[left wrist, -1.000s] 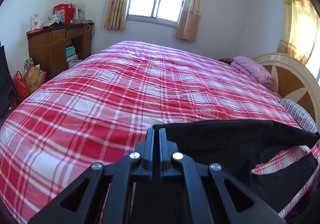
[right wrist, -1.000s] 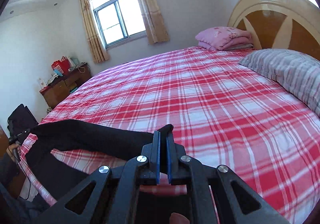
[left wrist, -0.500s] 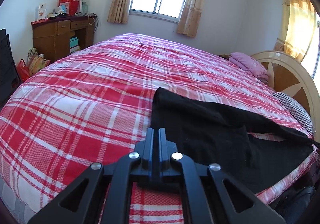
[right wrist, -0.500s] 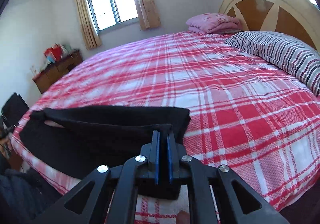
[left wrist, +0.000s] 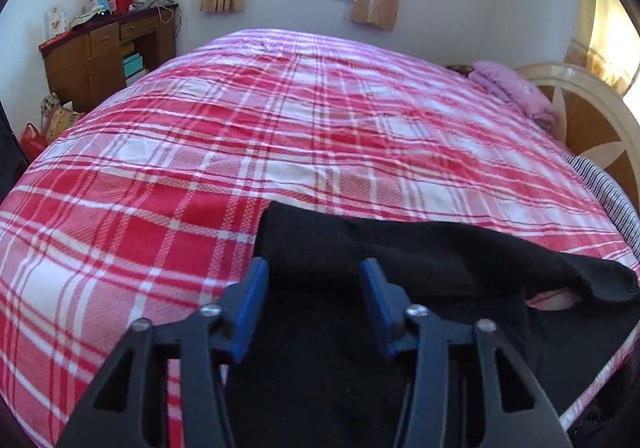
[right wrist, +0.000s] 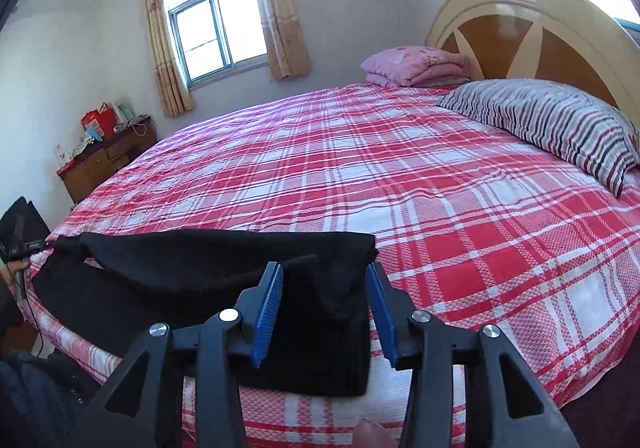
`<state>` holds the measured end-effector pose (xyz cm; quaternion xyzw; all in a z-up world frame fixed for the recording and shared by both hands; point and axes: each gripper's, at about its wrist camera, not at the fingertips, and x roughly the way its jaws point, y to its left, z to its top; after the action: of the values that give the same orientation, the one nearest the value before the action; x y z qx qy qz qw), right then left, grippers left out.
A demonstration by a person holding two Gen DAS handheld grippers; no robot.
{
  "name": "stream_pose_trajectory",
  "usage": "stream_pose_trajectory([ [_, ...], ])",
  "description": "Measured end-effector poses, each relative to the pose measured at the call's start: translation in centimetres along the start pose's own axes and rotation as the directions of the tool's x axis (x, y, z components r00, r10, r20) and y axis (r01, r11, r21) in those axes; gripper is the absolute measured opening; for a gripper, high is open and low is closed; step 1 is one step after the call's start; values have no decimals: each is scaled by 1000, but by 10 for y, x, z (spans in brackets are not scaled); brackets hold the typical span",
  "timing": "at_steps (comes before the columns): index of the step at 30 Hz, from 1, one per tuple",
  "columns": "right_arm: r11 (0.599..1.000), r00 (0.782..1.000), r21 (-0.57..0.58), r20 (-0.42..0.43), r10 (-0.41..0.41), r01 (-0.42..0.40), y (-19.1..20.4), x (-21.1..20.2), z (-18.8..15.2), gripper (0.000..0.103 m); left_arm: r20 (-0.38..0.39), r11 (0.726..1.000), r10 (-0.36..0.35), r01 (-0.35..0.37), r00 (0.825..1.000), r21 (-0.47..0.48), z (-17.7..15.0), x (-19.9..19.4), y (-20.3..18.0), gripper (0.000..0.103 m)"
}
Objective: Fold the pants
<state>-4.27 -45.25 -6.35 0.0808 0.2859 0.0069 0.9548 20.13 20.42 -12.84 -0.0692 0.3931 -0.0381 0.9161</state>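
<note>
Both the left gripper (left wrist: 314, 302) and the right gripper (right wrist: 324, 302), clamped on cloth half a second ago, now stand wide apart holding nothing, leaving the black pants (left wrist: 400, 260) folded over on the plaid bed (left wrist: 280, 152) low in both frames, so this fold looks finished.

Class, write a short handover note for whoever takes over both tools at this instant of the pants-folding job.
Left tool: open, holding nothing, over the black pants.
Right tool: open, empty, over the pants' other end.
Pants lie on the near edge of the plaid bed, one layer doubled over.
Done: first fold laid down.
Left: likely smoothing and folding once more.
</note>
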Motion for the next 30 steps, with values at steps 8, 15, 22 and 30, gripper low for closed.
stream_pose_trajectory([
  [8,989,999,-145,25,28,-24,54,-3,3,45,-34,996,84,-83,996,41,4,1,-7,2],
  [15,957,991,-258,-1,134,-129,112,5,4,45,35,998,62,-62,997,11,4,-43,9,2],
  [22,917,972,-325,-43,230,-231,163,25,3,45,15,997,64,-63,998,-34,5,-16,18,58],
  [30,893,958,-347,-100,270,-288,192,39,-11,45,-45,996,87,-87,995,10,4,15,-1,27],
])
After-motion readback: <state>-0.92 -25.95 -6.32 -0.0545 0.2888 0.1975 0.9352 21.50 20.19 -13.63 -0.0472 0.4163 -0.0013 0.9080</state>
